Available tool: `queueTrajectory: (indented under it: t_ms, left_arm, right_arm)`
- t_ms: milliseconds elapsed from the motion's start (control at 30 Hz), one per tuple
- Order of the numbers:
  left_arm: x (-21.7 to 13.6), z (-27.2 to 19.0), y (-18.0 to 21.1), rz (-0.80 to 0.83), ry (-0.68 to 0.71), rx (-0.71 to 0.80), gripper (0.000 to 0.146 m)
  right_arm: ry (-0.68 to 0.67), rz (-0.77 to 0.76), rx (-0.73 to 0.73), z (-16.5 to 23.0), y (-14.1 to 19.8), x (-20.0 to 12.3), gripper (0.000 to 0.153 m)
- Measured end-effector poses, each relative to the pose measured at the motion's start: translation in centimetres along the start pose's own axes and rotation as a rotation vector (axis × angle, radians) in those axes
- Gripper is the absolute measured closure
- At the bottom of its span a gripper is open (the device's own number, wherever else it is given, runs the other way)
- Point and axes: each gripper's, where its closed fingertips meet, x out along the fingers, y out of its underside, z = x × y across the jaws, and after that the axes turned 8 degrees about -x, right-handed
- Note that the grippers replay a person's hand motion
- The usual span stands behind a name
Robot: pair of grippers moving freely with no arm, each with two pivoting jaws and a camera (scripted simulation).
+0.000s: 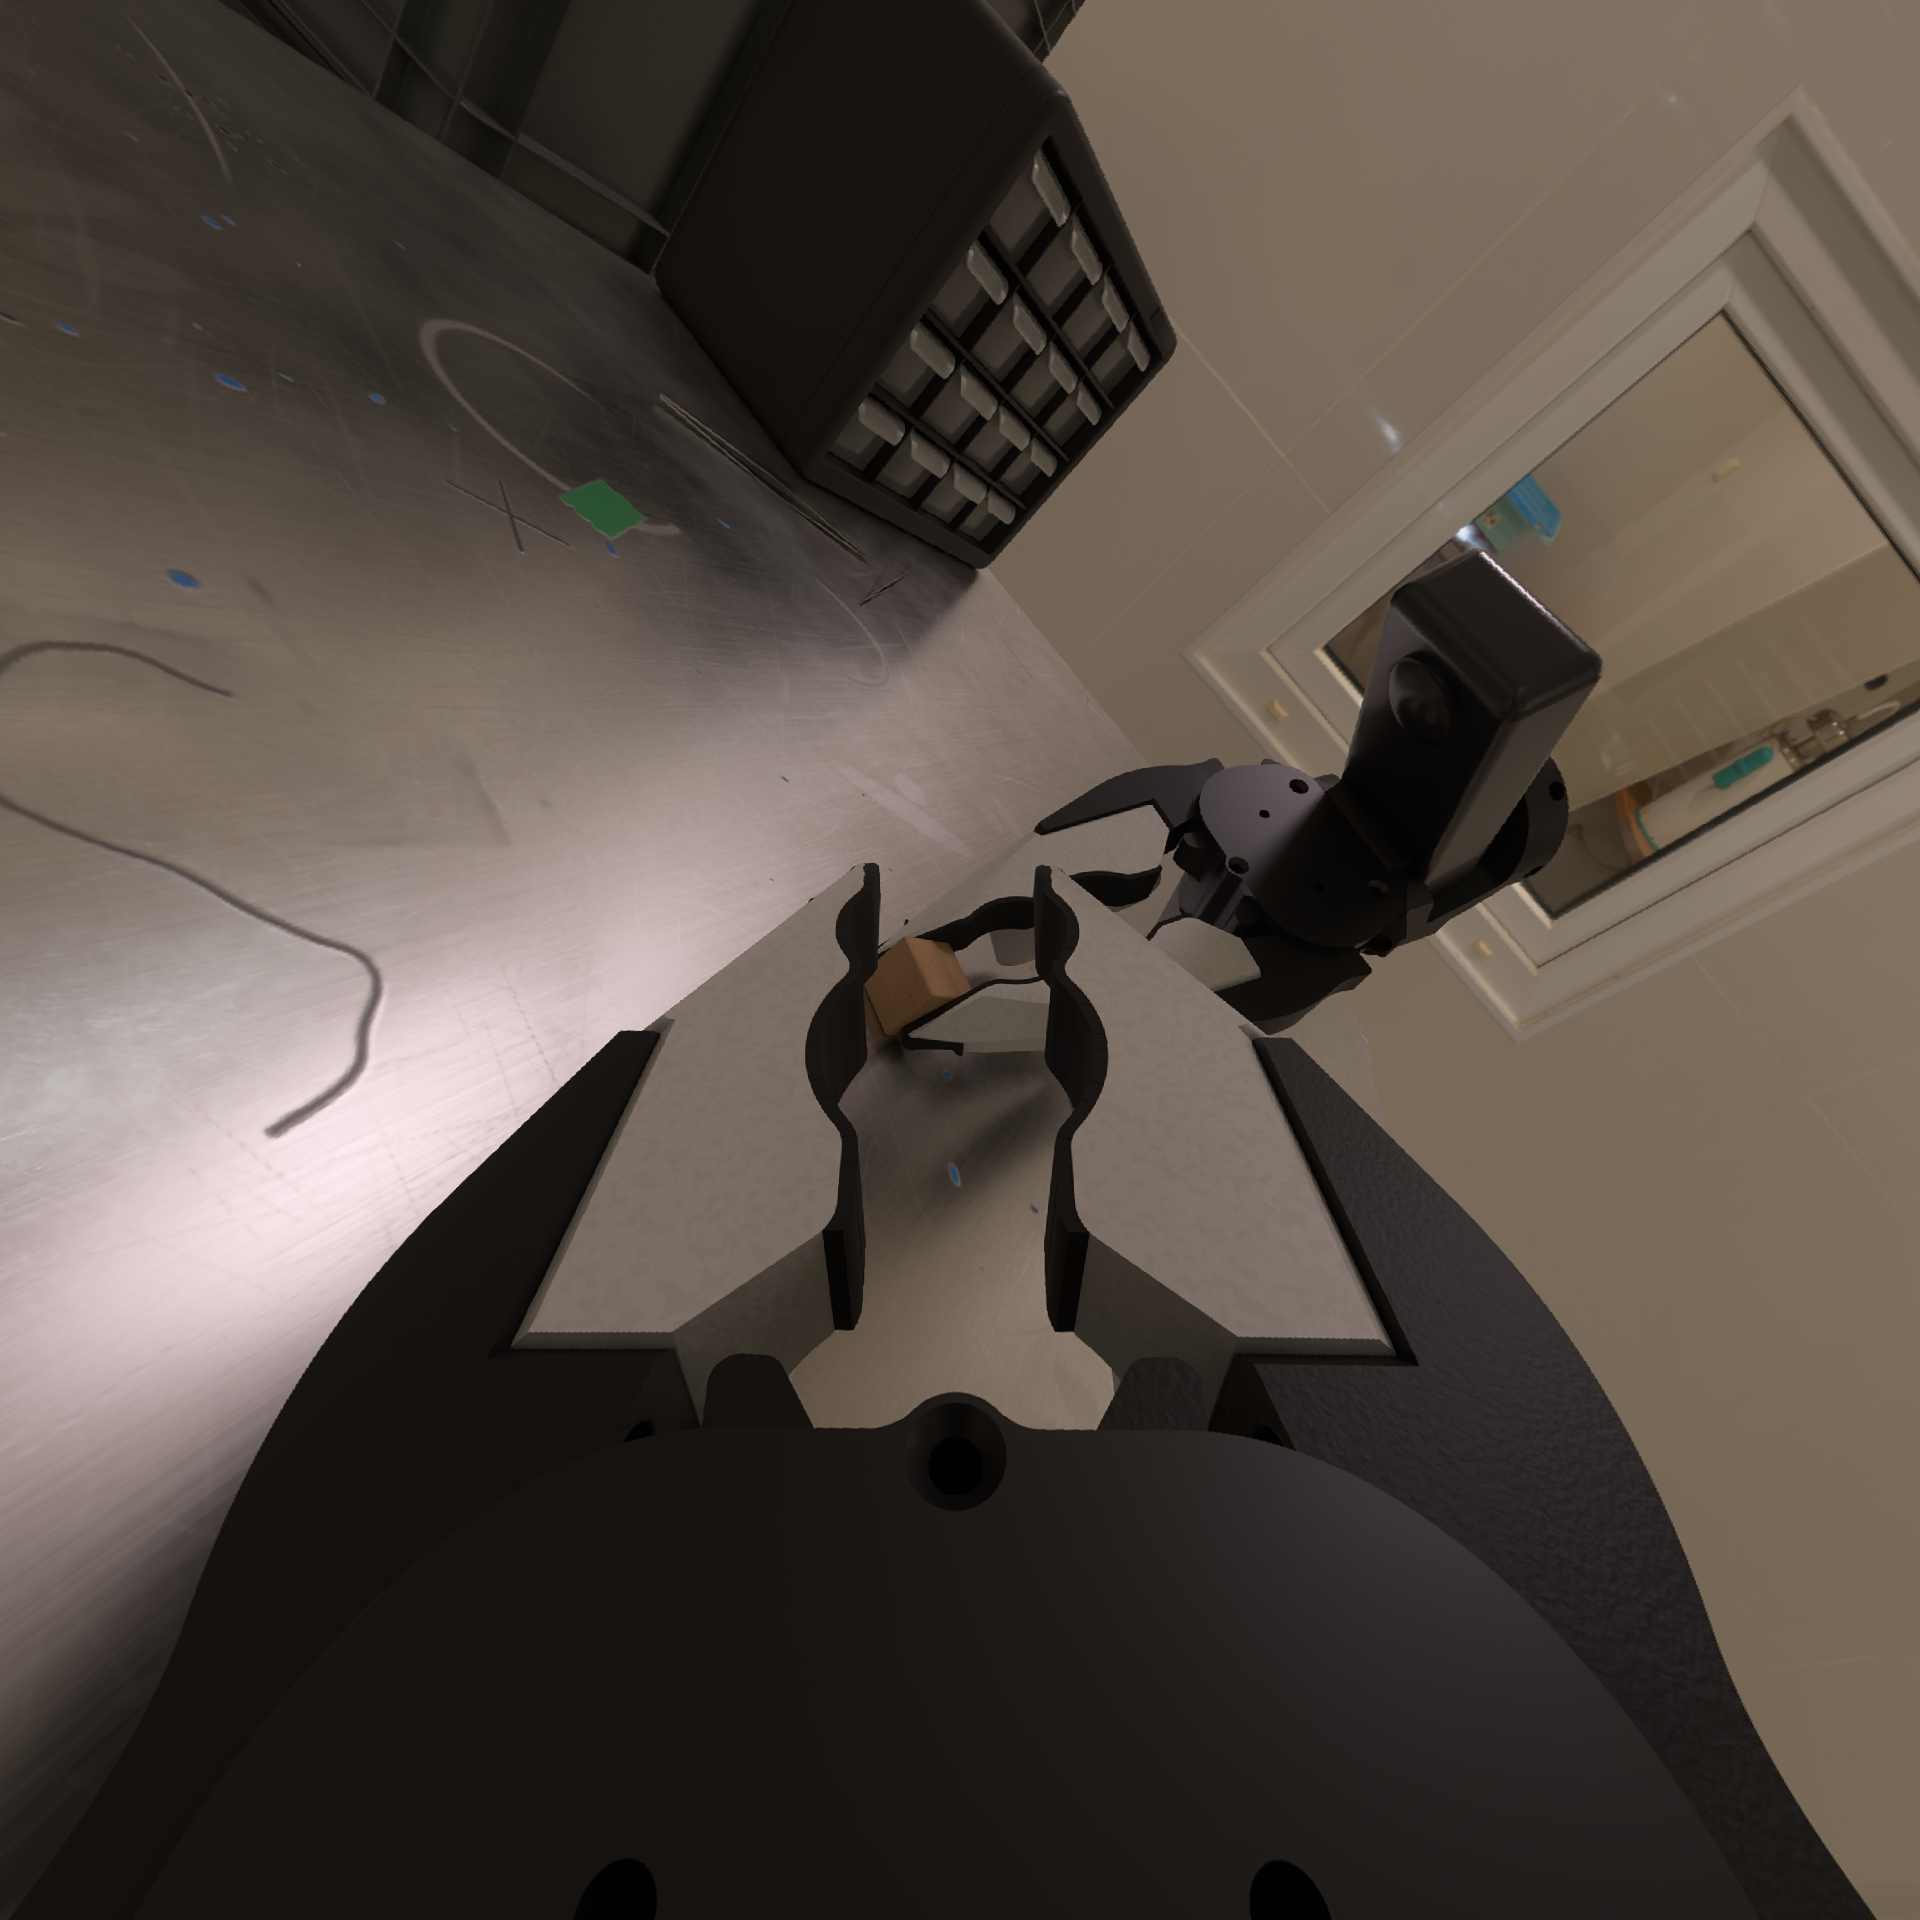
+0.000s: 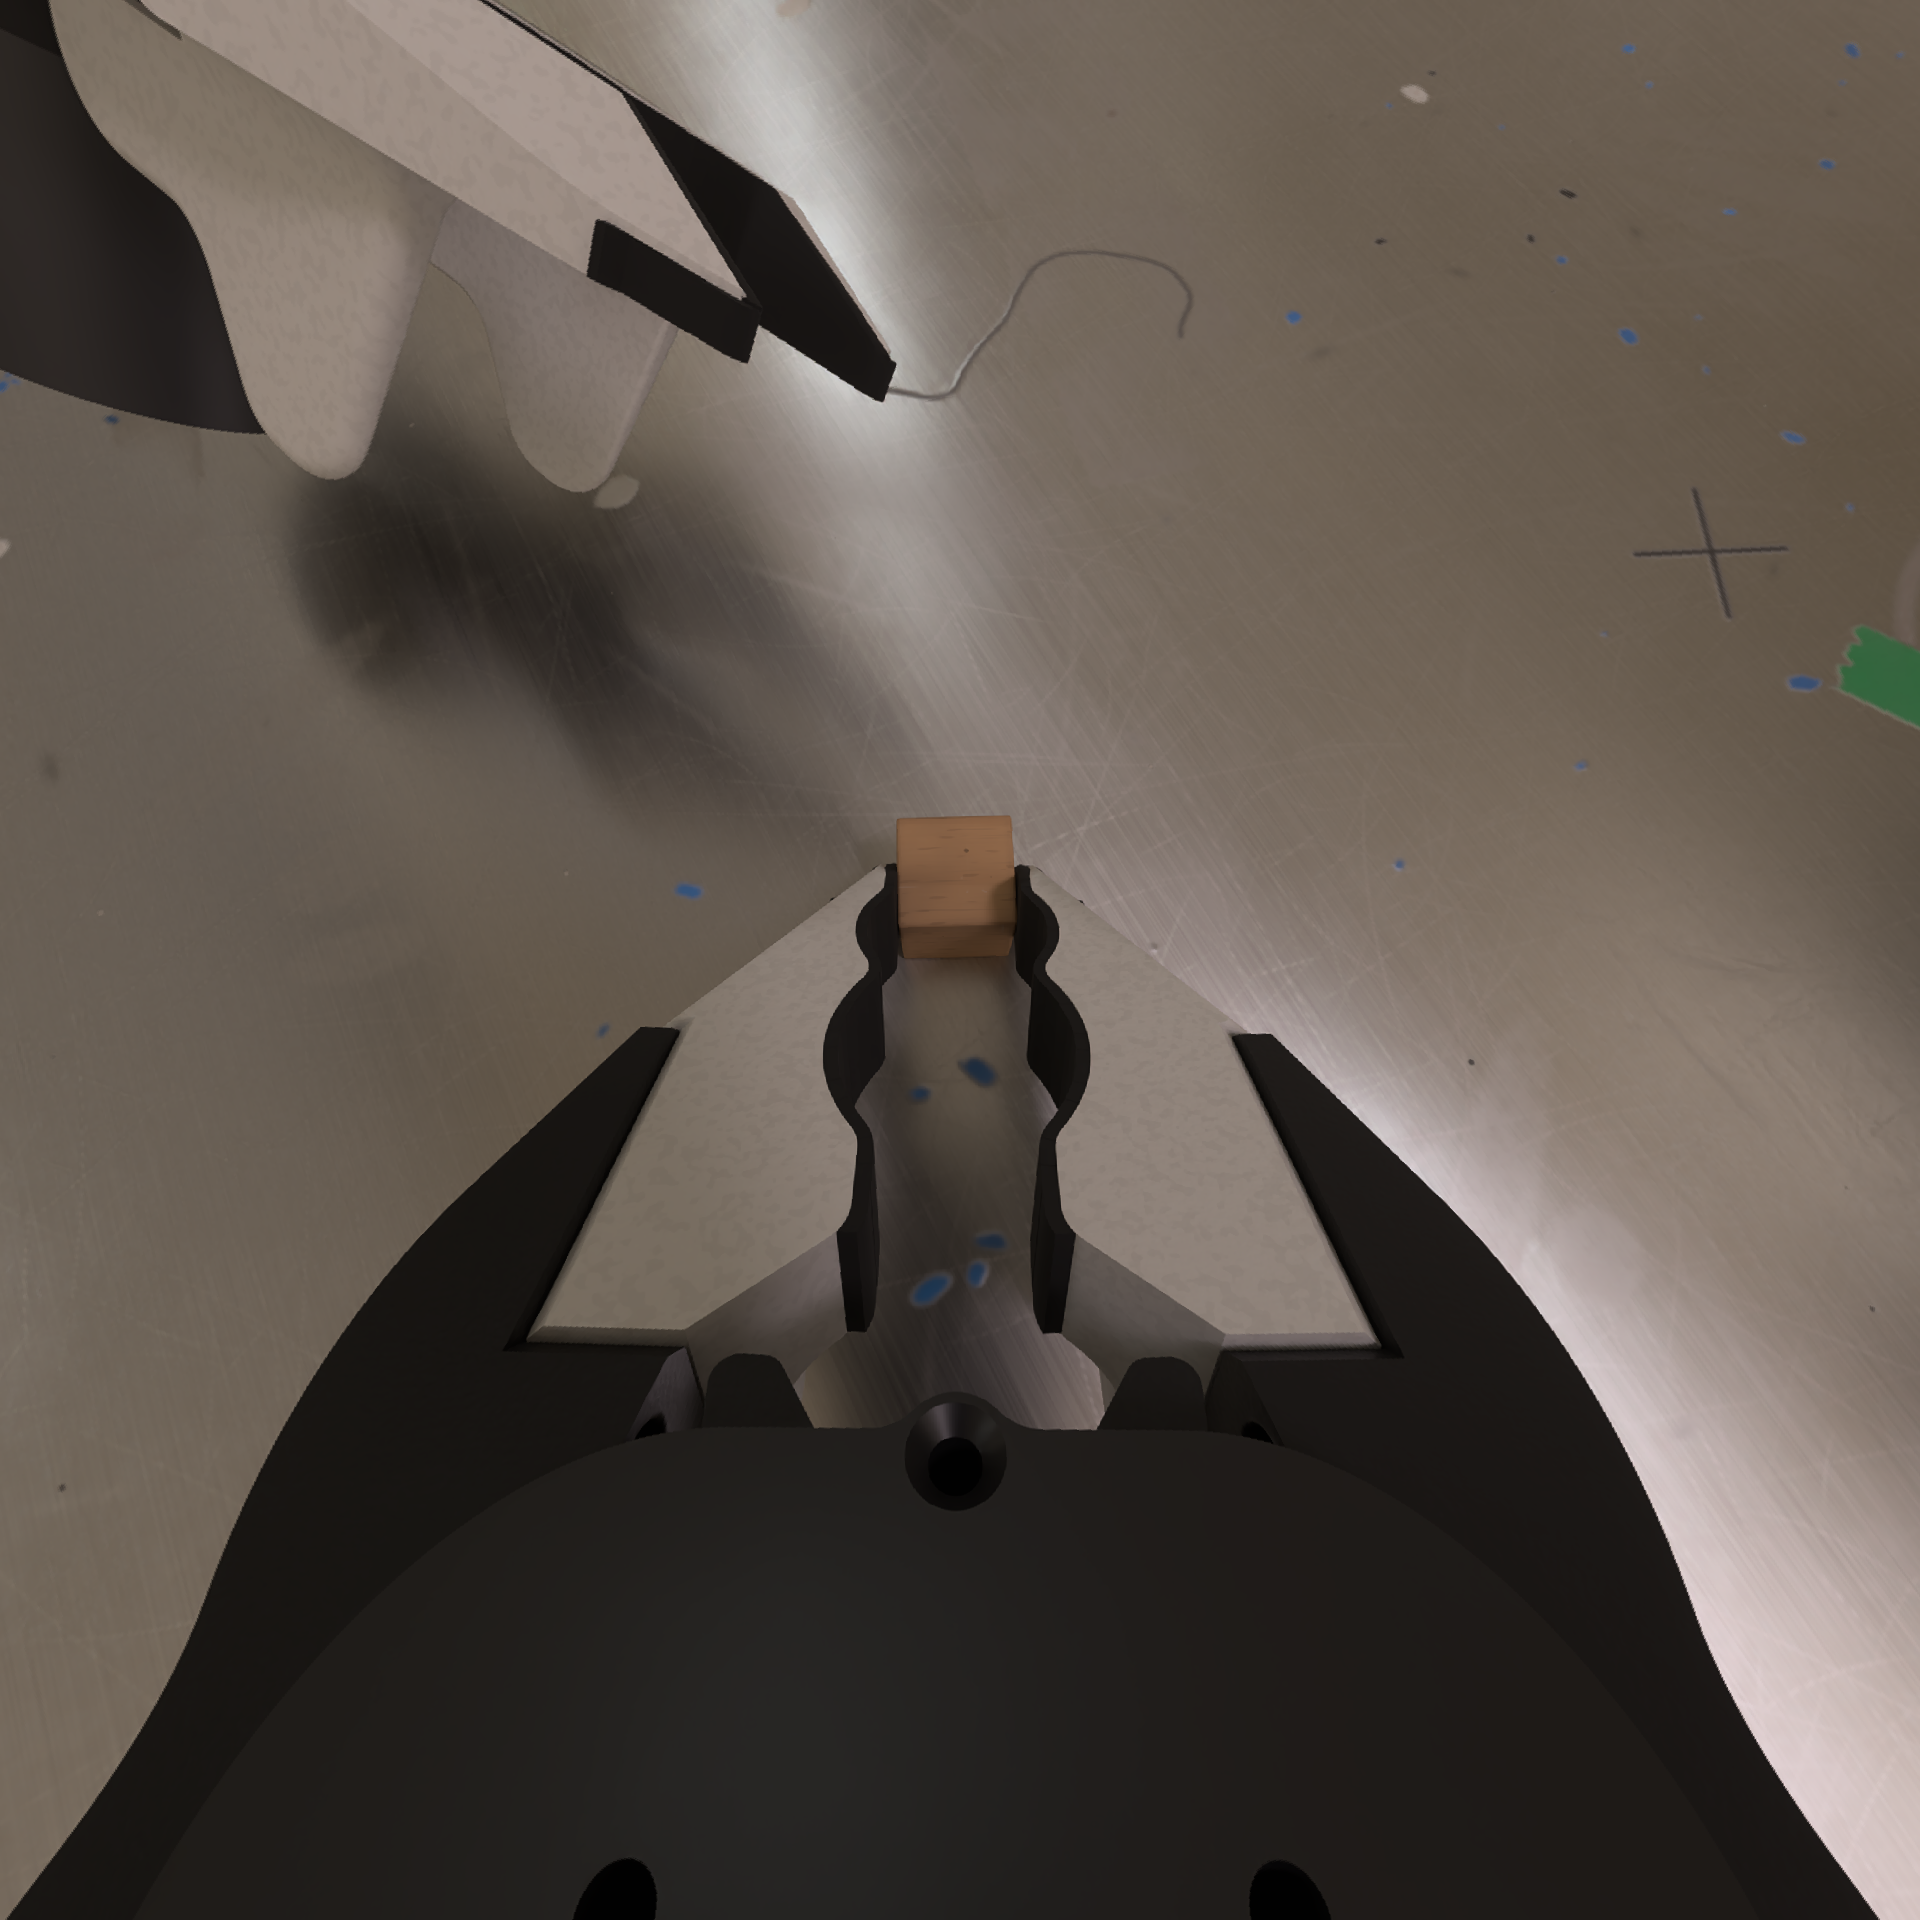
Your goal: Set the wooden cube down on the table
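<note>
The small wooden cube [image 2: 954,883] is clamped between the fingertips of my right gripper [image 2: 954,896], over the scratched metal table [image 2: 1351,831]. I cannot tell whether the cube touches the table. In the left wrist view the cube [image 1: 914,982] shows just past my left gripper [image 1: 956,883], which is open and empty, with its tips close to the cube. The right gripper's black body [image 1: 1299,862] faces the left one from the table's edge. The left gripper's fingers [image 2: 582,145] hang at the upper left of the right wrist view.
A black cabinet of small drawers [image 1: 935,312] stands at the back of the table. A green patch [image 1: 601,507] lies in front of it. A thin dark wire [image 1: 208,883] lies on the table. Beyond the table edge [image 1: 1081,686] is a wall with a window [image 1: 1662,623].
</note>
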Motion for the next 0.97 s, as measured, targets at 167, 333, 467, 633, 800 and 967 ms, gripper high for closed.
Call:
queueTrajectory:
  t_ms: [167, 333, 467, 633, 800, 967]
  left_arm:
    - [-0.01, 0.02, -0.01, 0.000, 0.000, 0.000, 0.117]
    - [-0.03, 0.02, -0.01, 0.000, 0.000, -0.001, 0.117]
    - [-0.05, 0.01, -0.03, -0.002, 0.002, 0.000, 0.116]
    - [-0.12, -0.03, -0.08, -0.006, 0.006, -0.001, 0.116]
    - [-0.08, 0.00, -0.04, -0.002, 0.005, -0.003, 0.115]
    - [-0.09, -0.02, -0.04, -0.003, 0.007, -0.003, 0.115]
  right_arm:
    - [0.002, 0.000, -0.002, 0.00, 0.00, 0.00, 0.131]
    - [0.006, 0.001, -0.003, -0.03, 0.01, 0.00, 0.131]
    - [0.008, 0.001, -0.002, -0.07, 0.04, -0.02, 0.130]
    - [0.001, 0.000, 0.001, -0.07, 0.11, -0.10, 0.127]
    - [-0.003, 0.000, -0.001, -0.23, 0.34, -0.34, 0.126]
    - [-0.019, -0.003, -0.010, -0.45, 0.69, -0.72, 0.125]
